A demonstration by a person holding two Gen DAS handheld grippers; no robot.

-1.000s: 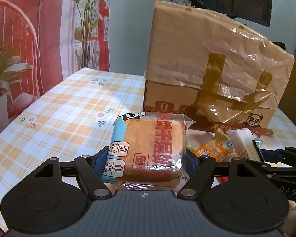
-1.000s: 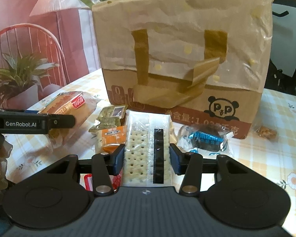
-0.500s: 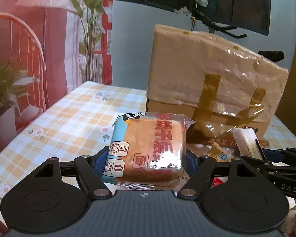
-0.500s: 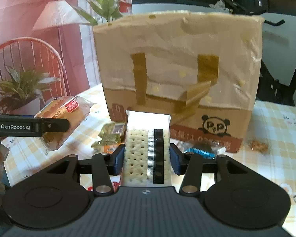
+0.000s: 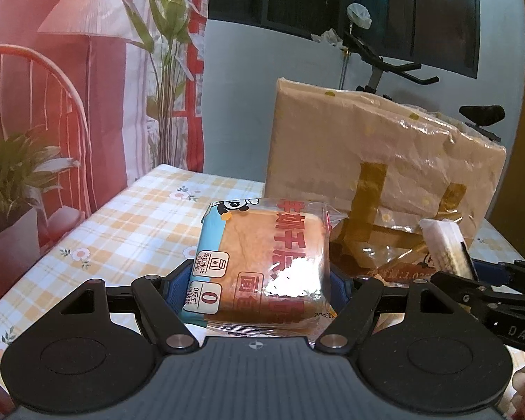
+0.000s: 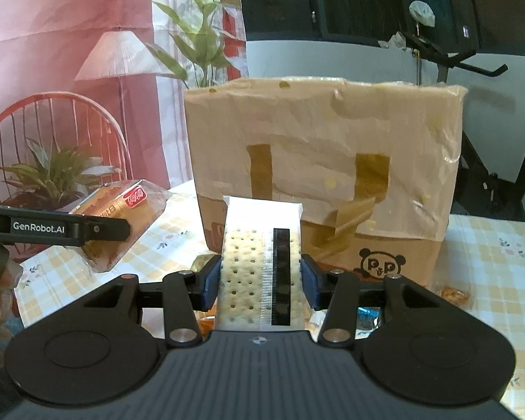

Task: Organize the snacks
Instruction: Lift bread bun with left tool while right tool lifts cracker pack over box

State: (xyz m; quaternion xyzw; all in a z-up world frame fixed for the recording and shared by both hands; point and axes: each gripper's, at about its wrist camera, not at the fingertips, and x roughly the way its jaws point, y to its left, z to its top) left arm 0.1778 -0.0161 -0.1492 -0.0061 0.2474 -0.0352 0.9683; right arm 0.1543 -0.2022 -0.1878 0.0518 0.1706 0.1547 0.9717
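A wrapped bread loaf (image 5: pixel 266 262) with a blue edge and red lettering sits between the blue pads of my left gripper (image 5: pixel 262 280), which is shut on it above the table. My right gripper (image 6: pixel 260 278) is shut on a white cracker packet (image 6: pixel 259 262) with a black strip, held upright. A tall brown paper bag (image 6: pixel 325 161) with taped-down handles and a panda logo stands on the table behind both. From the right wrist view the bread (image 6: pixel 122 220) and the left gripper's finger (image 6: pixel 52 229) show at the left. The cracker packet (image 5: pixel 444 248) shows at the right of the left wrist view.
The table (image 5: pixel 129 231) has a yellow checked cloth with flowers. Small snack packets lie at the bag's foot: a blue one (image 6: pixel 367 315) and a small brown one (image 6: pixel 453 294). A printed backdrop (image 5: pixel 70 87) with a lamp, chair and plants hangs at the left. An exercise bike (image 6: pixel 472 66) stands behind.
Both grippers have risen with their snacks and tilted up. The bag sits lower in both views, more wall and window show above it, and the loose packets on the table have dropped nearly out of sight.
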